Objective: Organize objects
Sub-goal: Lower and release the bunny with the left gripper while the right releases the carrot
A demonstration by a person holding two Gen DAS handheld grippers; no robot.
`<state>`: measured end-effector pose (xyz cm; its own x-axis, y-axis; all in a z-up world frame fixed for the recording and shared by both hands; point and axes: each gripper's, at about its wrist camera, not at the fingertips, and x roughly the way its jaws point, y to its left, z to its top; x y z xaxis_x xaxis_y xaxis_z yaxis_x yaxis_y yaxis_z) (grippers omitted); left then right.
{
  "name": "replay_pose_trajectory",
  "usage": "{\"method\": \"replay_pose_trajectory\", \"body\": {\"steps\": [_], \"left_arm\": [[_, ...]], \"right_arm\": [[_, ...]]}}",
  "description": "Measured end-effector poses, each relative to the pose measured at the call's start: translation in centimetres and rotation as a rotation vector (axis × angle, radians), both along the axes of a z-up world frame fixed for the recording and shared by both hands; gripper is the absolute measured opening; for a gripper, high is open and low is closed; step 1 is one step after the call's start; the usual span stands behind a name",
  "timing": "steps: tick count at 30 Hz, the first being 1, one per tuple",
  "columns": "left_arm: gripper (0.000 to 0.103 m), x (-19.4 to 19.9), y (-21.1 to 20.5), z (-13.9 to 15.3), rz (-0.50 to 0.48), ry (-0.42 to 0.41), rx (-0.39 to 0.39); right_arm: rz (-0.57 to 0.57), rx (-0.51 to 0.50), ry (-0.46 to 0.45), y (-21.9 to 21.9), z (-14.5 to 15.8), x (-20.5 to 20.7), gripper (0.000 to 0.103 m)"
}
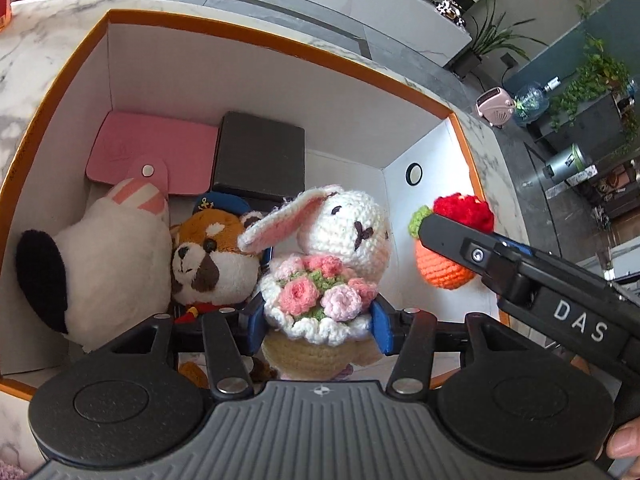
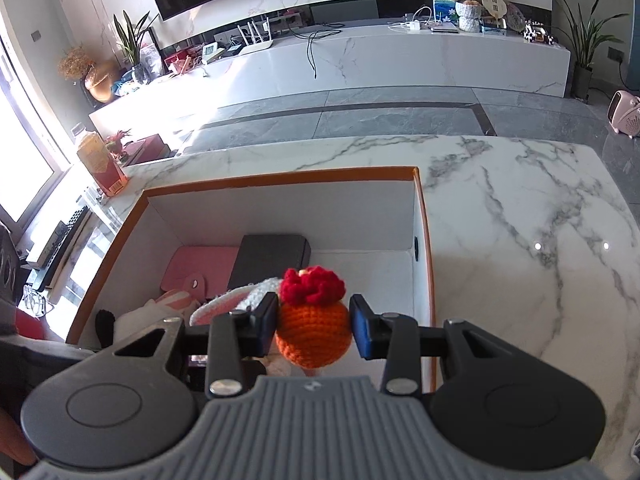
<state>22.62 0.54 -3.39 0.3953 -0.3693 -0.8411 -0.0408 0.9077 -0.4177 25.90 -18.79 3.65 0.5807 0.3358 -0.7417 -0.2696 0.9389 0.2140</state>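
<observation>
Box on marble table; grey tiled floor beyond.

Between my left jaws I see a white crochet rabbit with pink-lined ears and a pink-and-green bouquet. Between my right jaws, an orange crochet ball topped red. Beyond them, the box is white inside, orange-rimmed, on a grey-veined white marble desk. Ahead lie a pink wallet and black case.
</observation>
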Motion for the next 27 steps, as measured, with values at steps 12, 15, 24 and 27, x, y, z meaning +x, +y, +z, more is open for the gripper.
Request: {"method": "replay_pose_trajectory", "body": {"steps": [12,15,24,27], "left_arm": [[0.063,-0.5,-0.6,-1.0,-0.033,0.057,0.109],[0.065,-0.8,-0.6,-0.8,-0.047,0.049,0.113],[0.07,-1.0,-0.5,0.6,-0.059,0.023,0.076],[0.071,-1.1,-0.3,1.3,-0.068,0.006,0.069]], "right_arm": [[0.017,-0.004,0.04,0.8,-1.4,0.7,0.04],[0.016,-0.007,0.043,0.8,-1.6,0.7,0.041],[0.016,-0.018,0.031,0.7,-1.2,0.8,0.041],[0.017,-0.02,0.029,0.8,-1.1,1.0,0.041]]}}
